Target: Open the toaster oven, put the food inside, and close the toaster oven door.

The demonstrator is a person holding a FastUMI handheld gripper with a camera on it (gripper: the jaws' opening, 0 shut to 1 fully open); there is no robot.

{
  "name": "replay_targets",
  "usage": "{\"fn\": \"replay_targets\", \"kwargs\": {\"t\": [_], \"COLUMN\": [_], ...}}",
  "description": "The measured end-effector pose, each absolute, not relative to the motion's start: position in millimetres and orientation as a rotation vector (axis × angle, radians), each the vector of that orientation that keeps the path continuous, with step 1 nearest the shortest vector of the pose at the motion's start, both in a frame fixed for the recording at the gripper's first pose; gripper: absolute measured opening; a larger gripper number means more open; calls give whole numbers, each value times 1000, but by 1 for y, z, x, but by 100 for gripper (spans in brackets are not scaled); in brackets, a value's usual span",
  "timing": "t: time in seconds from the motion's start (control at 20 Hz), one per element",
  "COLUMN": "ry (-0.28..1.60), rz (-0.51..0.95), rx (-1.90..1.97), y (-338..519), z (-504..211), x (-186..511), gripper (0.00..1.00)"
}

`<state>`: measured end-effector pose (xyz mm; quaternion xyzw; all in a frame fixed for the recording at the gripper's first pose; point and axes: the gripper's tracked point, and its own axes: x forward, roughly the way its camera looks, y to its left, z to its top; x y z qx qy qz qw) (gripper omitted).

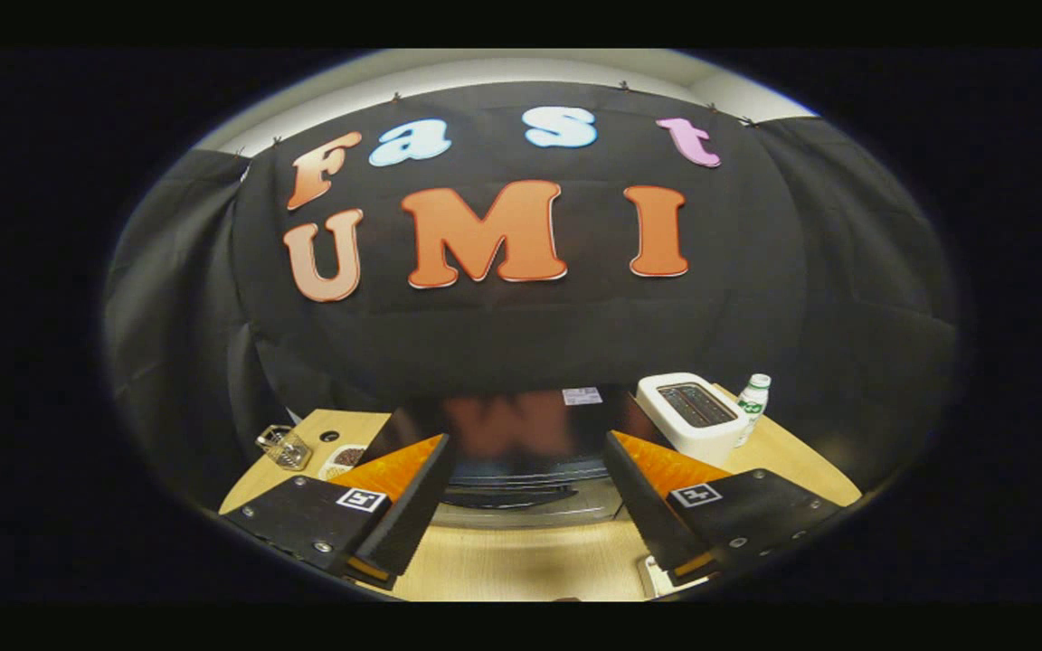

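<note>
Hand-held gripper, fingers spread wide and empty, faces the toaster oven at 12 o'clock; its glossy dark top and door handle lie between and just beyond the fingertips. A white pop-up toaster and small bottle stand at 2 o'clock, a glass jar and a dish of food at 10 o'clock. Risk: the door appears still closed; approaching too high, the fingers would likely strike the top instead of catching the handle.

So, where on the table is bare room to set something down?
Bare wood lies between the open gripper fingers, before the toaster oven. Crowded: left, a glass jar and a plate; right, a white toaster and bottle.
</note>
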<state>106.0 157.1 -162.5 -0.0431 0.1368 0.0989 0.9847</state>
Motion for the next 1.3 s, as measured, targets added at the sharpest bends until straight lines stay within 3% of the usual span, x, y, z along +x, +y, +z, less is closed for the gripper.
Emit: {"fn": "replay_targets", "kwargs": {"t": [0.55, 1.3], "ry": [425, 481], "rz": [213, 195], "rx": [-180, -144], "y": [182, 153], "z": [-235, -252], "x": [138, 62], "gripper": [98, 99]}}
